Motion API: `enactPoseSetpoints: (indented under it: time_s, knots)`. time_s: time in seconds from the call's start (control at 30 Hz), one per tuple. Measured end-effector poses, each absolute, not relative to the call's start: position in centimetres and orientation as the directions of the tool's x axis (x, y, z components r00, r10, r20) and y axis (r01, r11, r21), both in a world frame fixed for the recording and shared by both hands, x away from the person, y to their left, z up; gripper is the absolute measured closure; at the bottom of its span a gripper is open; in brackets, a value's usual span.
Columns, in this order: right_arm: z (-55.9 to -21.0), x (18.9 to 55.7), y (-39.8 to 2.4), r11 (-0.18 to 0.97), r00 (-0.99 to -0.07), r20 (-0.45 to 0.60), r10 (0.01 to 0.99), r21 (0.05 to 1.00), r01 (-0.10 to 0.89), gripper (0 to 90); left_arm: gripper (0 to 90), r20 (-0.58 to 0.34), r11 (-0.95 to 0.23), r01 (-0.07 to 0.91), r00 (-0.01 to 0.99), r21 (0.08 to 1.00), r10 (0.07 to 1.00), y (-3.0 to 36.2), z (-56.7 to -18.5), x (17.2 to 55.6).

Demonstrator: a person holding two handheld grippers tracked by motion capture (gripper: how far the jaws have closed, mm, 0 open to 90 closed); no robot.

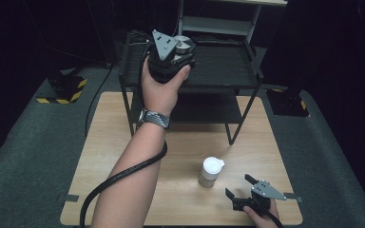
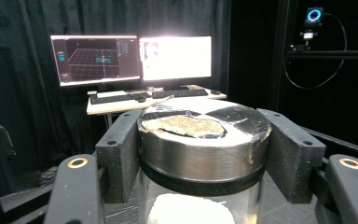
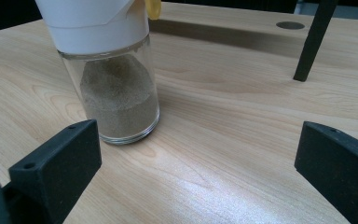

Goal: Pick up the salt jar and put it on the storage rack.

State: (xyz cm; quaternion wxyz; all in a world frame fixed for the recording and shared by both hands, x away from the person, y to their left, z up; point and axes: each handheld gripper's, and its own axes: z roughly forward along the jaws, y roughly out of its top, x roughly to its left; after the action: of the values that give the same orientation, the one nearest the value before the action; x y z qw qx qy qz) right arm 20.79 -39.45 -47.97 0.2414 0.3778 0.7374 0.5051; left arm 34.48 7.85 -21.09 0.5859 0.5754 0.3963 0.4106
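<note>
The left gripper [image 1: 178, 47] is raised over the top tier of the black metal shelf rack [image 1: 228, 64] at the far end of the table, held in the person's left hand [image 1: 160, 88]. Its black fingers [image 2: 119, 156] are clamped on a clear glass jar with a worn silver metal lid [image 2: 204, 140]: in the left gripper view one pad presses each side of the lid, so the jar sits squarely between them, its lid top at about the level of the pad tops. The lid's top carries a torn, crusted patch, and something white shows through the glass below.

The right gripper [image 1: 241, 186] rests low at the near right corner of the light wooden table [image 1: 123, 156]. Its fingers [image 3: 58, 163] stand wide apart and hold nothing. A second clear glass jar with a white plastic cap [image 1: 211, 172], partly filled with tan powder, stands upright on the table just ahead and to the left of those fingers. In the right gripper view this jar [image 3: 116, 88] is close to the left finger but apart from it, outside the gap.
</note>
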Motion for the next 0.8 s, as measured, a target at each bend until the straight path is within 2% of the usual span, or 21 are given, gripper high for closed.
enactPoseSetpoints:
  time_s: [0.8]
  knots:
    - [-48.1, 20.8, -39.6, 0.190, -0.598, 0.041, 0.800, 0.929, 0.317, 0.2, 34.9, -0.014, 0.011, 0.010, 0.344, 1.000, 0.939, 7.8, -21.5, 36.0]
